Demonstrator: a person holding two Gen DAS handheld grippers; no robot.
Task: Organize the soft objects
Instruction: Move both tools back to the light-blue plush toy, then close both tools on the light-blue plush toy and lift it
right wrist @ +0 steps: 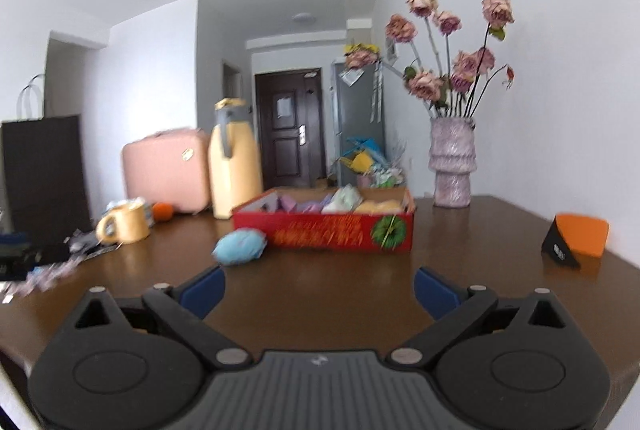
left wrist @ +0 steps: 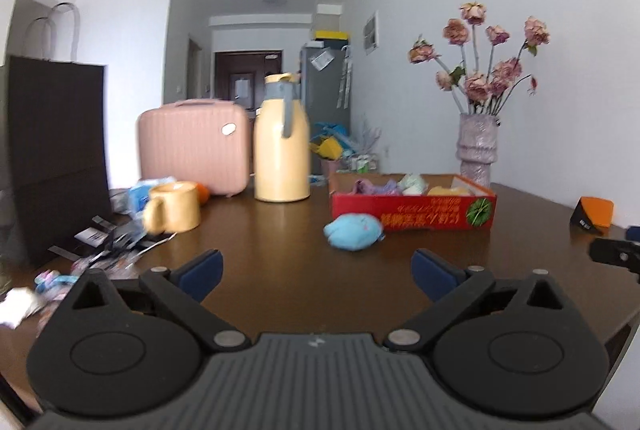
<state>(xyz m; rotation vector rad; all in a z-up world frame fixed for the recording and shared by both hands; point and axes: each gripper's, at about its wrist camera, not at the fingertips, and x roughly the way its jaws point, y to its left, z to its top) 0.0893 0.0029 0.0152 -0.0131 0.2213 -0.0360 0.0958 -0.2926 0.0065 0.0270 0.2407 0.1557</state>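
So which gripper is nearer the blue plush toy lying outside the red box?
Left, though only slightly. The left gripper faces the blue plush toy almost straight ahead; from the right gripper the toy sits further off, ahead and leftward.

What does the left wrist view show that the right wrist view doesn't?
Only the left wrist view shows the white packet at the table's left edge, and a dark object at its right edge, perhaps the other tool. Only the right wrist view shows the whole door with its handle. Both show the blue toy lying just outside the red box, the mug, flask, vase, and an open, empty tool.
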